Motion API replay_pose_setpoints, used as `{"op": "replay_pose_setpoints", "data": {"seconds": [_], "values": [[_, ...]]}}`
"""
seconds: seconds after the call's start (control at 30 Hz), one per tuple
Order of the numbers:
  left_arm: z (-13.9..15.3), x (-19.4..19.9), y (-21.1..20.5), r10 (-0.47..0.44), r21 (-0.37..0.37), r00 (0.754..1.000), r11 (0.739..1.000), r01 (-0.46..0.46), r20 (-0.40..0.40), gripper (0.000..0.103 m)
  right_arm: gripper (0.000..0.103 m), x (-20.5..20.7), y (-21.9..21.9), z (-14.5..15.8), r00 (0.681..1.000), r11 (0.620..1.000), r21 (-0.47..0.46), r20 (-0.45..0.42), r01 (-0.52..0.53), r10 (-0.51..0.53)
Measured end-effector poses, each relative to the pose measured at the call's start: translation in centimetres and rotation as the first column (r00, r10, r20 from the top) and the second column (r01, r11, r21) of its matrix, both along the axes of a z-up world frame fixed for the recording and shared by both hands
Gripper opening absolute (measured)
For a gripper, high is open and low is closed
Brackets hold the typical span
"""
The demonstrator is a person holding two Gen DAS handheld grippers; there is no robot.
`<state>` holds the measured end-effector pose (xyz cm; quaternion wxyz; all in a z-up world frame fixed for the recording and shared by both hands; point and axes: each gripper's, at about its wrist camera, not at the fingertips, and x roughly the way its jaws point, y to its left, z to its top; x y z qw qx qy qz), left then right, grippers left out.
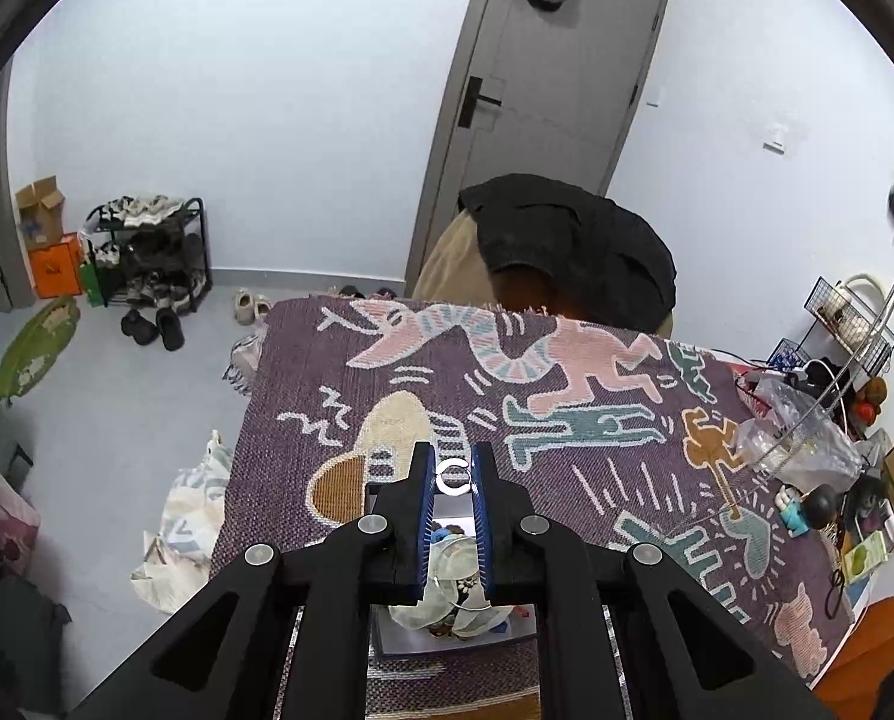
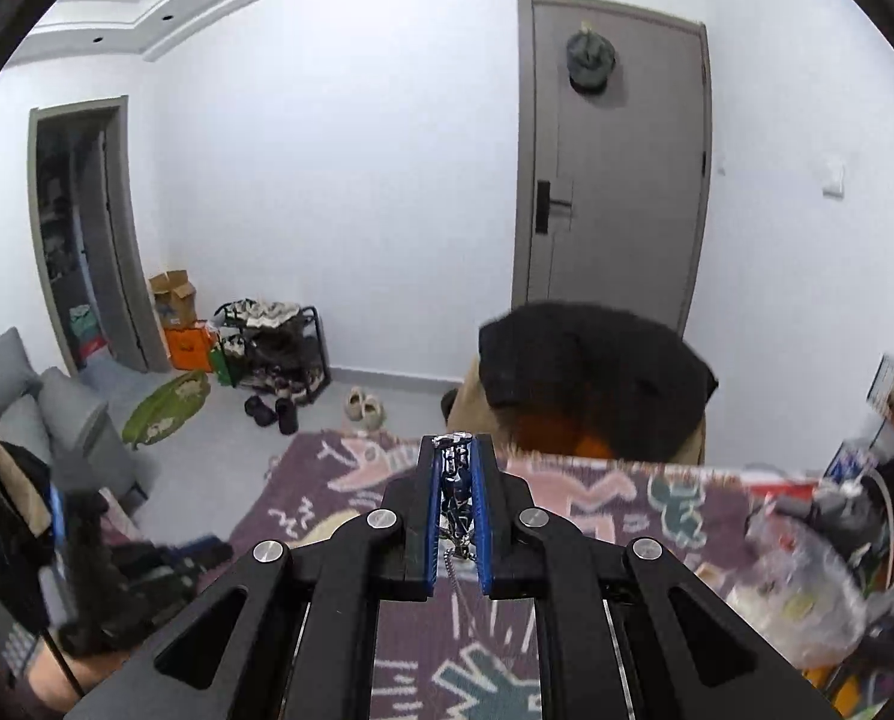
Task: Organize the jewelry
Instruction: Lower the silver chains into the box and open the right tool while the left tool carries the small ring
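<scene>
The left tongs (image 1: 453,468) are pinching a small silver ring (image 1: 453,476) between their blue tips, above the patterned cloth (image 1: 597,420) covering the surface. Below them a box (image 1: 399,639) is holding a pile of jewelry (image 1: 453,606). The right tongs (image 2: 454,468) are pressing together on a silver chain (image 2: 456,546), its loose end hanging beneath.

**A lived-in home entryway, table set by the door**

A grey entrance door (image 2: 612,168) with a cap (image 2: 591,60) hung on it stands in the far wall. To its left, a black shoe rack (image 2: 276,348) holds pairs, with slippers (image 2: 363,405) loose on the floor. A patterned woven cloth (image 1: 507,396) covers the near table, and a grey sofa (image 2: 33,402) sits at far left.
</scene>
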<state>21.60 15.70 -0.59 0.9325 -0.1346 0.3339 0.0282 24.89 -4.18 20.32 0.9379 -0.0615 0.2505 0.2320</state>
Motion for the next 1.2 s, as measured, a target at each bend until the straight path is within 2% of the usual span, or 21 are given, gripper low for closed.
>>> {"op": "replay_pose_setpoints", "data": {"seconds": [0.3, 0.53, 0.87, 1.2], "values": [[-1.1, 0.0, 1.4, 0.008, -0.025, 1.000, 1.000, -0.009, -0.014, 0.012, 0.011, -1.9, 4.5, 6.0, 0.993, 0.998, -0.033, 0.106, -0.050, 0.053], [-1.6, -0.5, 3.0, 0.026, -0.049, 1.000, 0.998, -0.027, -0.013, 0.012, 0.011, -3.6, 8.5, 8.1, 0.983, 0.993, -0.056, 0.148, -0.104, 0.111], [-2.6, -0.7, 5.0, 0.049, -0.068, 0.999, 0.996, -0.050, -0.019, 0.012, 0.011, -3.1, 12.0, 5.9, 0.981, 0.985, -0.078, 0.113, -0.151, 0.159], [-3.8, -0.2, 5.6, 0.042, -0.078, 0.998, 0.996, -0.045, -0.040, 0.012, 0.011, -0.6, 14.0, 1.5, 0.982, 0.980, -0.069, 0.019, -0.187, 0.189]]}}
